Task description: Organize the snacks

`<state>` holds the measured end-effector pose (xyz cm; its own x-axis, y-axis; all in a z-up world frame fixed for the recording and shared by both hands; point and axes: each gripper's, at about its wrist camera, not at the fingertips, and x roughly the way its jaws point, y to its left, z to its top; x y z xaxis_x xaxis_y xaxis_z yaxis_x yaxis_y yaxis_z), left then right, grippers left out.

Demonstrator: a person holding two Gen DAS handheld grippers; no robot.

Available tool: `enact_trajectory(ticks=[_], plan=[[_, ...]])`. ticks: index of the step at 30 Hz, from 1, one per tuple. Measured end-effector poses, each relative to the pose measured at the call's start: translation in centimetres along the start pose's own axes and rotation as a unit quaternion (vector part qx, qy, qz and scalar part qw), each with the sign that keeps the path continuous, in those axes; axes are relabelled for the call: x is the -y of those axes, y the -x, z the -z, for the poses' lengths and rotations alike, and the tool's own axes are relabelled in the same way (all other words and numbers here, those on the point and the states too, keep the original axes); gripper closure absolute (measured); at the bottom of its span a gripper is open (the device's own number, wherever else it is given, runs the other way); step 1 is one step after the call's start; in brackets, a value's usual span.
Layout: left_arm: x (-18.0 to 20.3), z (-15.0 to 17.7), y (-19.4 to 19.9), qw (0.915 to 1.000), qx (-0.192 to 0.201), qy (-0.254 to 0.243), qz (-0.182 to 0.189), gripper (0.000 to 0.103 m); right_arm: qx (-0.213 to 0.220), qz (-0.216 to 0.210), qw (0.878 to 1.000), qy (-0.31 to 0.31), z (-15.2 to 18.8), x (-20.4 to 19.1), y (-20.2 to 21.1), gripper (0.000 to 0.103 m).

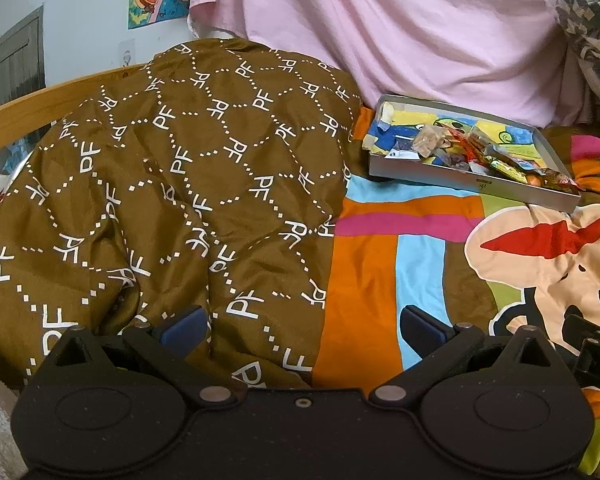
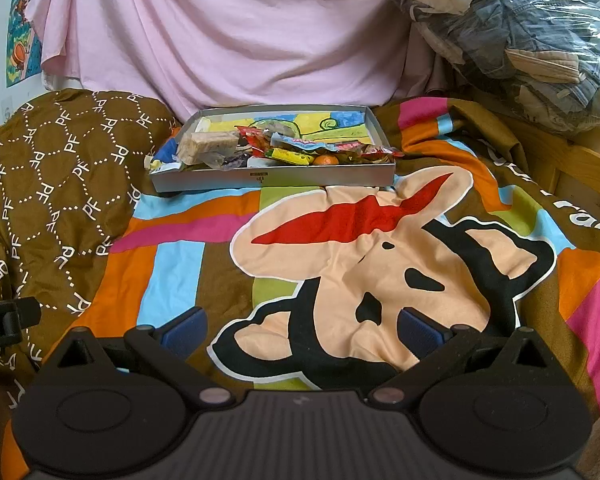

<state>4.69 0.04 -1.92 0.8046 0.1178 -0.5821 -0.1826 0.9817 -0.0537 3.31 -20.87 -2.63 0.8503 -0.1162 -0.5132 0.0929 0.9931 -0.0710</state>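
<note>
A shallow grey box (image 2: 274,176) with a colourful drawn bottom sits on the bed and holds several wrapped snacks (image 2: 296,154), among them a pale cereal bar (image 2: 206,146) and a small orange item (image 2: 326,159). The box also shows at the upper right of the left wrist view (image 1: 460,178). My left gripper (image 1: 302,330) is open and empty, low over the blanket, well short of the box. My right gripper (image 2: 302,330) is open and empty, facing the box from some distance.
A colourful cartoon blanket (image 2: 360,264) covers the bed. A bunched brown patterned cover (image 1: 172,184) lies to the left. A pink sheet (image 2: 228,36) hangs behind the box. A plastic bag of clothes (image 2: 520,36) sits at the back right. A wooden bed frame (image 1: 16,112) runs along the left.
</note>
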Motion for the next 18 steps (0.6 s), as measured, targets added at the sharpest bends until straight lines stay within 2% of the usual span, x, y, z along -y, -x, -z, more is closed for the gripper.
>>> enact_trajectory(ticks=[18], plan=[[0.22,-0.06,0.07,0.9999,0.002,-0.009,0.007,0.001,-0.001,0.001,1.000,0.000,-0.17,-0.10,-0.06,0.000]])
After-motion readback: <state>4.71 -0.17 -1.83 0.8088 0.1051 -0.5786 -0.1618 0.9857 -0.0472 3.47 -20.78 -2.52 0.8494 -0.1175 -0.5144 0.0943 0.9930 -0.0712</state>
